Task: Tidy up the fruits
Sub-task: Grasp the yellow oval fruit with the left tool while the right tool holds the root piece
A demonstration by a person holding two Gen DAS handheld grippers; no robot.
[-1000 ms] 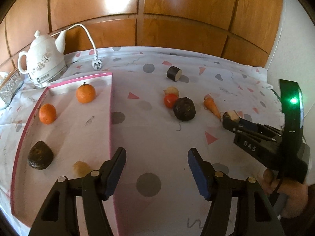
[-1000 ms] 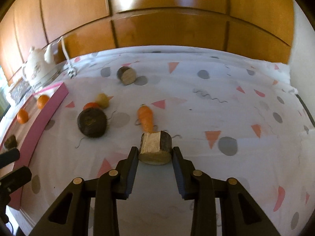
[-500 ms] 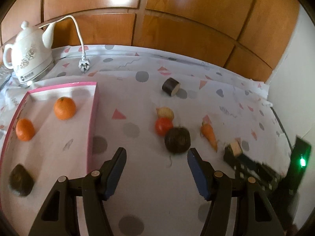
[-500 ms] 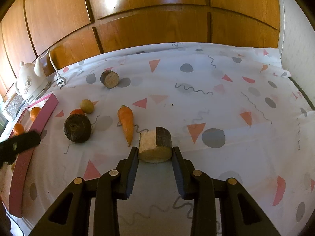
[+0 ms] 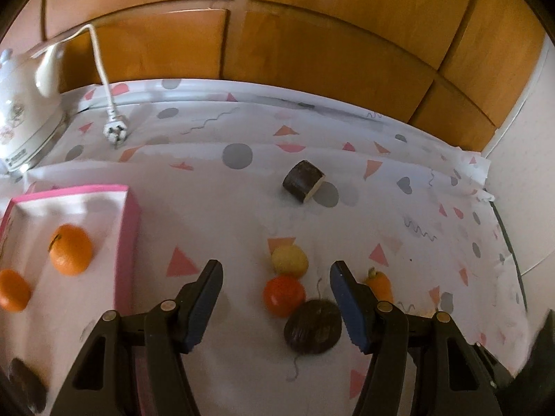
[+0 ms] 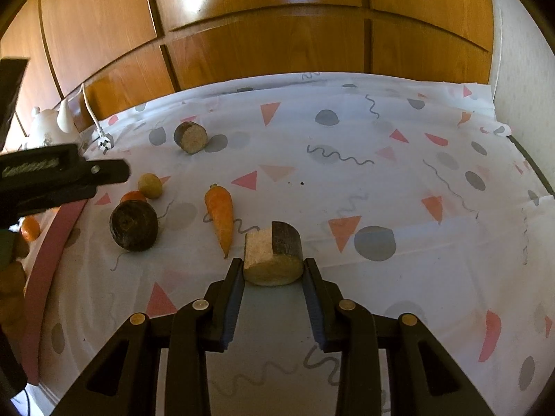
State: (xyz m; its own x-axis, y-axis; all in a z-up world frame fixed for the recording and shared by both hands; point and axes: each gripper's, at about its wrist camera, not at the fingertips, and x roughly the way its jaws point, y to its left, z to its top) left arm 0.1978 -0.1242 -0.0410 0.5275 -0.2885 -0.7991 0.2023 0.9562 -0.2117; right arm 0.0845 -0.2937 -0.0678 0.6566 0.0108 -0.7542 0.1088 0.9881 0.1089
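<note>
My left gripper (image 5: pixel 275 298) is open and empty above the patterned cloth. Between its fingers lie a red tomato (image 5: pixel 284 295), a small yellow fruit (image 5: pixel 290 260) and a dark round fruit (image 5: pixel 313 326). A carrot (image 5: pixel 380 285) lies just right of them. Two oranges (image 5: pixel 70 249) sit in the pink-rimmed tray (image 5: pixel 128 242) at left. My right gripper (image 6: pixel 273 277) is shut on a cut brown wedge (image 6: pixel 274 256), held over the cloth beside the carrot (image 6: pixel 221 215). The left gripper also shows in the right wrist view (image 6: pixel 114 173).
A white kettle (image 5: pixel 20 111) with its cord and plug (image 5: pixel 116 131) stands at the back left. A second cut dark piece (image 5: pixel 303 182) lies mid-table. A wooden panel wall runs behind. A dark fruit (image 5: pixel 26 384) sits at the tray's near end.
My left gripper has swung right from the tray to hover over the tomato and dark fruit. My right gripper has lifted and drawn back a little with the wedge still in it.
</note>
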